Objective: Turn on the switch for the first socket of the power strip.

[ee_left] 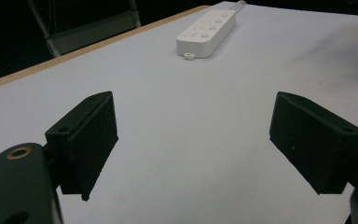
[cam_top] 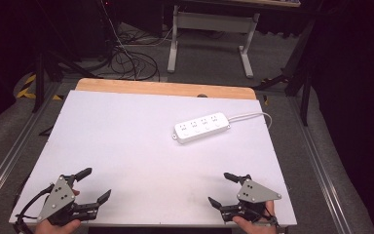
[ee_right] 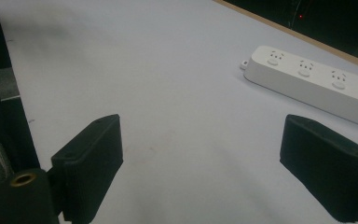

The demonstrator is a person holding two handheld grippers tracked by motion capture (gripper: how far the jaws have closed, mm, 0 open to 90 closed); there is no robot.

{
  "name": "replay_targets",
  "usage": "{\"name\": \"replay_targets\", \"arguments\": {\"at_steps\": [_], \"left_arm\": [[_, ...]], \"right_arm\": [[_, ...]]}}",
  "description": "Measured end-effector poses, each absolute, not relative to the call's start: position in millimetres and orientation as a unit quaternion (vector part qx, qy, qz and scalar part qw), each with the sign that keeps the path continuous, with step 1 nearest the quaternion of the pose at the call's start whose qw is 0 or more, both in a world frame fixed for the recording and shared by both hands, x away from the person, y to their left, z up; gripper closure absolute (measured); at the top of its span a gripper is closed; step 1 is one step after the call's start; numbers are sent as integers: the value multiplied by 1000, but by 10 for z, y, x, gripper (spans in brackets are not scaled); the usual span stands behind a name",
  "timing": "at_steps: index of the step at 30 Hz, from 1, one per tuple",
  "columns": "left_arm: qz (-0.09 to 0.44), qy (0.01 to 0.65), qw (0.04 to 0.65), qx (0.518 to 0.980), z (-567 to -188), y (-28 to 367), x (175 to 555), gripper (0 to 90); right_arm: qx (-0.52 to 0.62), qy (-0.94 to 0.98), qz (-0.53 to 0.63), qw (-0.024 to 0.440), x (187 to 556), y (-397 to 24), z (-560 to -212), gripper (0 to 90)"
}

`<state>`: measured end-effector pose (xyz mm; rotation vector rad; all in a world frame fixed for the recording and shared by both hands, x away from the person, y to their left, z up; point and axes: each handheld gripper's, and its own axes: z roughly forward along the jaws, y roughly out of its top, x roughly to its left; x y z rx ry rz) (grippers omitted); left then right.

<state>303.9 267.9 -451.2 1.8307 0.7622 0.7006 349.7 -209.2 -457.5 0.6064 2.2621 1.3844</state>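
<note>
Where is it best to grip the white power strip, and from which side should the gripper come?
Probably grip the power strip across its narrow width near the middle, coming from above with the closer right gripper. It lies flat, long and slim; its cable leaves the far right end.

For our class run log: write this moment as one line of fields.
left tool: open, holding nothing | right tool: open, holding nothing | power strip: flat on table, far right, untouched, nothing plugged in

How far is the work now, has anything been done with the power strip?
Nothing looks done: the power strip lies untouched on the white table. Nothing is in hand; left gripper and right gripper are open at the near edge. All handling remains.
</note>
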Motion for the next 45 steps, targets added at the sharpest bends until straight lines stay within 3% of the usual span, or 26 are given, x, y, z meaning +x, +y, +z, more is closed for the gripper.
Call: {"name": "replay_targets", "arguments": {"at_steps": [45], "left_arm": [[292,314,494,756,-4512,2681,3031,159]], "right_arm": [[212,821,482,221,3835,-1960,-3996,158]]}}
